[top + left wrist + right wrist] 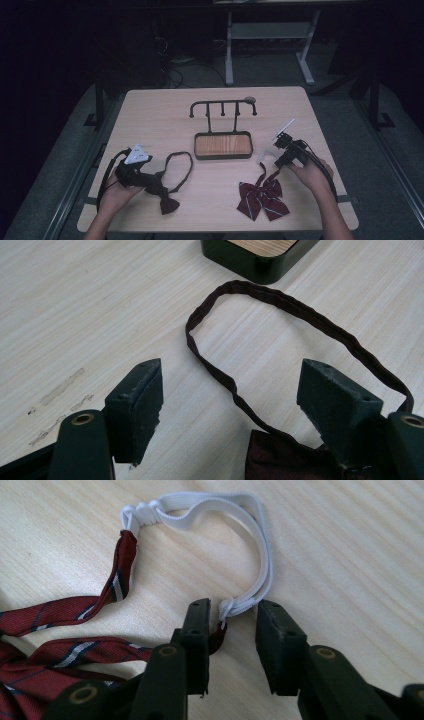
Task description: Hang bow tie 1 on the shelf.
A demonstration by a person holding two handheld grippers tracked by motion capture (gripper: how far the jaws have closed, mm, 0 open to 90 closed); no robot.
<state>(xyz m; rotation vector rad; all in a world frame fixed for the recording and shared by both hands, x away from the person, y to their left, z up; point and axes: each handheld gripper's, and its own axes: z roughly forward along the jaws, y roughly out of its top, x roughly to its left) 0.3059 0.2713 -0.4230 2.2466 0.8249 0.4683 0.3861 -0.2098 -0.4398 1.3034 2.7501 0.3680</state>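
A dark bow tie [167, 200] with a thin strap loop [182, 162] lies at the front left of the table. My left gripper [151, 180] is open beside it; in the left gripper view the strap [280, 297] curves between the wide jaws [235, 372] and the bow's fabric [285, 457] lies by the right jaw. A red striped bow tie [262, 197] lies at the front right. Its white elastic band [260, 540] ends in a knot that sits between the jaws of my right gripper [234, 607], which stand narrowly apart. In the high view that gripper [276, 161] is just above the red tie.
A black rack with a wood-lined tray base [222, 145] and a rail of hooks [222, 104] stands mid-table; its corner [260, 260] is beyond the strap loop. The table's front edge runs close below both ties. A white desk frame [230, 45] stands on the floor behind.
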